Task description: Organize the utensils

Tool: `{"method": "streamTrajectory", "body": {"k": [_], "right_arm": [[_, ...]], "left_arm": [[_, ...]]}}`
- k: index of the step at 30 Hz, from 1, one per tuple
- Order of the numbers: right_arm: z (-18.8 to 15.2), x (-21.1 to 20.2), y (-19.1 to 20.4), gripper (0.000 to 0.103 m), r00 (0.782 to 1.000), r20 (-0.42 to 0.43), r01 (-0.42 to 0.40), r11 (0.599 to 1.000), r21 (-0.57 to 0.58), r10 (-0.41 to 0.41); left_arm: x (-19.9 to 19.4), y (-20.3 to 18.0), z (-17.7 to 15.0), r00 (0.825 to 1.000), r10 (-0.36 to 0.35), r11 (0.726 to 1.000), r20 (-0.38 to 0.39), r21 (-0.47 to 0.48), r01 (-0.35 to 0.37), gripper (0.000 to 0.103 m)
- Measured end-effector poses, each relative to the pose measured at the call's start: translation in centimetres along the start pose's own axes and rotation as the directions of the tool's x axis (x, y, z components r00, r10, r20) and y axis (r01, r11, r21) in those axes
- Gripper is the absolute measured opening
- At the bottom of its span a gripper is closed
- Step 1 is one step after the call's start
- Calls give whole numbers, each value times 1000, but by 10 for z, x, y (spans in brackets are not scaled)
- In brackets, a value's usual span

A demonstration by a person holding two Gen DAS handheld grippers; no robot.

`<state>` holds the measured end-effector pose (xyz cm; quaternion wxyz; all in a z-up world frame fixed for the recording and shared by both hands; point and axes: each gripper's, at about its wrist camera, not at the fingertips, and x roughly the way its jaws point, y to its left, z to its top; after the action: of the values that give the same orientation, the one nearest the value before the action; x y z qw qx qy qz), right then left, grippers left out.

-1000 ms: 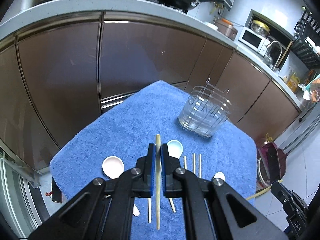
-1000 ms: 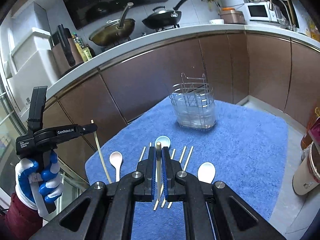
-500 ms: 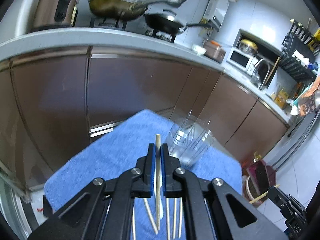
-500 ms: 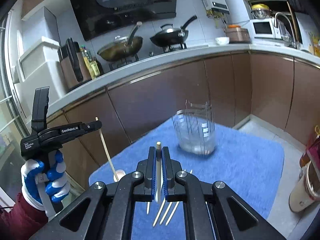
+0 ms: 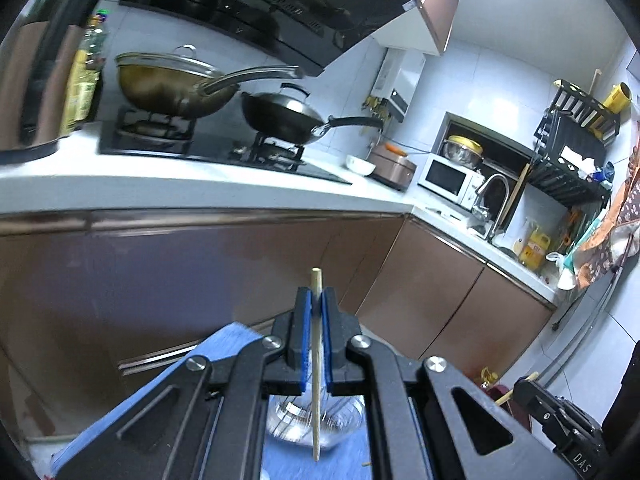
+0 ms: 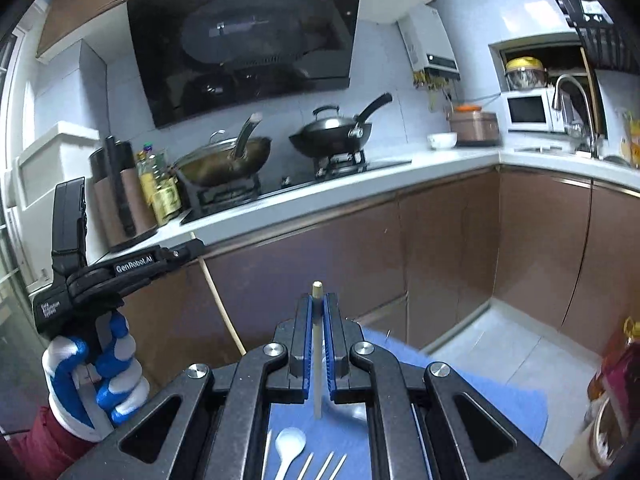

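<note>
Gripping slim wooden chopstick (image 5: 317, 364), left tool (image 5: 316, 300).

Two hand-held grippers are showing, left (image 5: 316, 344) and right (image 6: 317, 344), each gripping one chopstick (image 5: 316, 392) (image 6: 317, 364). Two pans (image 6: 330, 136) are sitting on the stove; one spoon (image 6: 289, 446) is lying below.

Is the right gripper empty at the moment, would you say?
No, the right gripper is shut on a chopstick standing upright between its blue pads.

Both the left gripper (image 5: 316, 304) and right gripper (image 6: 317, 308) point slightly downward, jaws clamped nearly together.
</note>
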<state>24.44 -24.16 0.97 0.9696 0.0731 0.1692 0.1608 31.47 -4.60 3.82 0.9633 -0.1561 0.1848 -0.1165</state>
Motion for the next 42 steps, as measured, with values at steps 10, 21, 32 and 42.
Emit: {"method": "streamTrajectory", "body": {"k": [10, 21, 32, 42], "right_arm": [[2, 75, -36, 6, 999, -24, 48, 999, -12, -48], [-47, 135, -66, 6, 992, -104, 76, 997, 8, -74], [-92, 152, -86, 8, 983, -155, 112, 992, 59, -102], [-78, 114, -80, 28, 987, -112, 127, 989, 74, -118]], "left_arm": [[104, -15, -14, 999, 44, 998, -7, 42, -43, 5], [180, -1, -68, 989, 134, 990, -61, 47, -131, 5], [194, 11, -111, 984, 153, 985, -91, 96, -144, 8], [154, 11, -104, 985, 157, 980, -70, 133, -146, 36]]}}
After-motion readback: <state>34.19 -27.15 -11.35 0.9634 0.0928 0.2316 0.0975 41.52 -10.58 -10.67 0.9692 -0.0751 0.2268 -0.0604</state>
